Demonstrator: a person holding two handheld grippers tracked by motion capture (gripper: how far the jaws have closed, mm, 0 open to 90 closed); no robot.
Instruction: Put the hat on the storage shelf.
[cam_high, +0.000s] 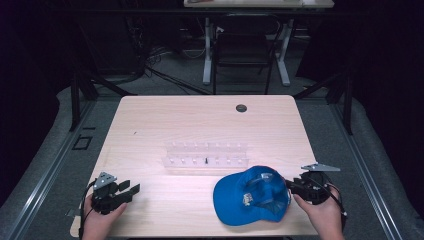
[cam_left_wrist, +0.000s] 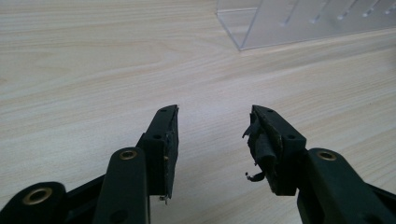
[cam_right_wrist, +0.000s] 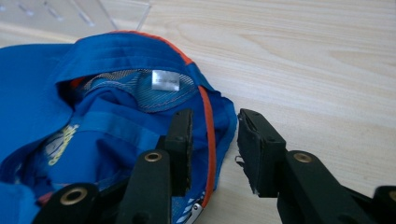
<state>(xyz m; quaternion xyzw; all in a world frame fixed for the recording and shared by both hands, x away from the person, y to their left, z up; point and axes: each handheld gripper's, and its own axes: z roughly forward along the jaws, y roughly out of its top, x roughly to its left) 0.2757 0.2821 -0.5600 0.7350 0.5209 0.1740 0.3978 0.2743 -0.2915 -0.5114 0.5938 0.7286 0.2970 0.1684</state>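
Item: blue fabric cap (cam_high: 251, 196), upside down on pale wood table (cam_high: 200, 120). We hold right gripper (cam_right_wrist: 214, 140) spread, straddling cap's rim w/o pinching. Left gripper (cam_left_wrist: 212, 140) spread, empty.

At the lower left of the high view we see our left gripper (cam_high: 131, 190): black, with a grey three-cornered plate on top and a thin black cable trailing by the hand. At the lower right our right gripper (cam_high: 290, 185) is black too, with a like grey plate and a looping cable. In the gripper views our jaws are matt black bars with brass-ringed pivot holes and small screws; the pads (cam_left_wrist: 261, 144) are worn and frayed.
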